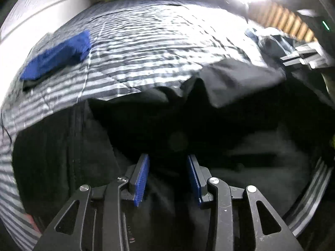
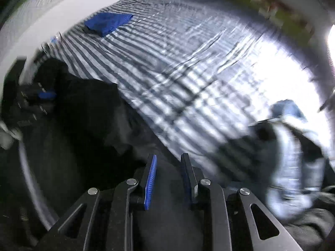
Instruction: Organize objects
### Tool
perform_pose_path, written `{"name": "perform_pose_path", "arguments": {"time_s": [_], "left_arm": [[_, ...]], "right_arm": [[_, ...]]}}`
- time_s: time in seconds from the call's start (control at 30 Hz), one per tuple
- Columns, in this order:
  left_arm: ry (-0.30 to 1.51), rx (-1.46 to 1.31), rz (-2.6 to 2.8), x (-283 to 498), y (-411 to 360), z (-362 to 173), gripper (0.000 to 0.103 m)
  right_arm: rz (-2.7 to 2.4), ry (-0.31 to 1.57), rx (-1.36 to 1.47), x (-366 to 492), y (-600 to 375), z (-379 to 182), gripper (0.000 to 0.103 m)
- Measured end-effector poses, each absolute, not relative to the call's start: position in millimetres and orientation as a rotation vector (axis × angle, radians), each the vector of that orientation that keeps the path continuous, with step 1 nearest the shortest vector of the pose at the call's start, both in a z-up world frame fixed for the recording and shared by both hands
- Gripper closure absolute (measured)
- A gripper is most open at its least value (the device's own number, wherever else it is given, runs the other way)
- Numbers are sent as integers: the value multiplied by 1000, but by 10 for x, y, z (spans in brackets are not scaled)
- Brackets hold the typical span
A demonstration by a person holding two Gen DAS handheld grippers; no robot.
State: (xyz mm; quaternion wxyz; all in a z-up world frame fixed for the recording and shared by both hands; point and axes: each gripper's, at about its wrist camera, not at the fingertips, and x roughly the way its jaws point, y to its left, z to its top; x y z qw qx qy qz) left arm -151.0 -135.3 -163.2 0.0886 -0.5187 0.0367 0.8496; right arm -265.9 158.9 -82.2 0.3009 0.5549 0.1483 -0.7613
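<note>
Left wrist view: left gripper (image 1: 168,161) points steeply down over a black garment (image 1: 62,146) spread on the striped bedsheet (image 1: 146,48). Its blue pads (image 1: 143,173) stand apart, nothing pinched between them, dark cloth below the gap. A folded blue cloth (image 1: 56,55) lies far off on the sheet near the white wall (image 1: 31,14). The other gripper shows blurred at the right edge beside a pile of pale and dark clothes (image 1: 270,41). No containers, no readable writing.

Right wrist view: right gripper (image 2: 168,159) also tilts down, over the edge of the black garment (image 2: 83,115) where it meets the bedsheet (image 2: 178,62). Fingers parted a little, nothing gripped. Folded blue cloth (image 2: 108,23) sits at the far side of the sheet. The left gripper (image 2: 45,95) shows blurred at the left, over the garment. A blurred pale and dark clothes heap (image 2: 291,156) lies to the right. No labels legible.
</note>
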Motion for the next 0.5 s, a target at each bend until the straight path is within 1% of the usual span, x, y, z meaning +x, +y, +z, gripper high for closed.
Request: {"name": "perform_pose_path", "arguments": {"time_s": [0.07,0.1,0.2,0.37,0.5], "left_arm": [[102,-1523,2537,-1455,-1364,-1649,63],[115,-1512,2536,-1423,-1370,-1643,63],[120,-1507,2527,-1407,-1373,-1642,63],[125,-1494,2515,-1479,-1333,-1669,60],[130,-1485,2505,-1489,-1328,-1684,59]], "right_arm": [[-1907,268,1505,-2730,1532,-922,82],[-1837,243,1513,-2731,1476,-977,81],[-1756,305,1501,-2664,1343,-1035,81],[-1707,265,1468,-2729,1185,-1044,81],[-1762,343,1467,-2816,989,-1141,81]]}}
